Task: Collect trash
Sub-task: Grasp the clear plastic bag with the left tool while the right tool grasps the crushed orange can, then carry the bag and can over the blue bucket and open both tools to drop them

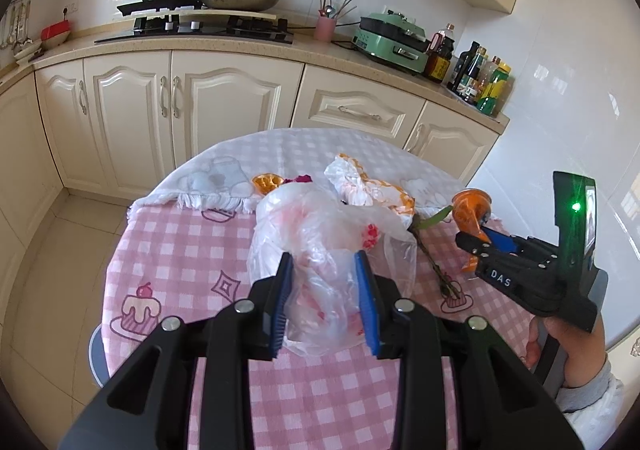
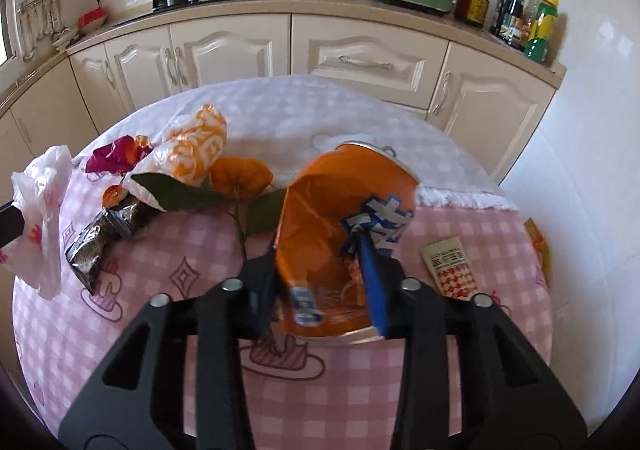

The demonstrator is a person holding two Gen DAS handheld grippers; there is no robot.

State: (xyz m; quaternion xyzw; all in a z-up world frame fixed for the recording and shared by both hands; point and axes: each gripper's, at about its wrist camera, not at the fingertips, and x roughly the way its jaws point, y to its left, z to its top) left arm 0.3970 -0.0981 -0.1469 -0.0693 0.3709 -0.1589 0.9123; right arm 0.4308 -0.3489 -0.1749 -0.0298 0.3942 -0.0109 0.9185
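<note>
**A:** Since the right tool [image 2: 320, 274] is already pinching that crushed orange can [image 2: 344, 217] just above the table [image 2: 460, 370], how will it handle?

**B:** Light and thin-walled, probably slippery, so grip the flattened sides. The left tool [image 1: 324, 290] is clamped on the flimsy clear plastic bag [image 1: 320, 234], near mid-table.

A crushed orange can [image 2: 336, 234] stood tilted on the pink-checked tabletop [image 2: 160, 330]. A clear plastic bag [image 1: 320, 250] lay crumpled there, near an orange peel [image 2: 240, 177] and a leafy stem [image 2: 240, 226].
</note>
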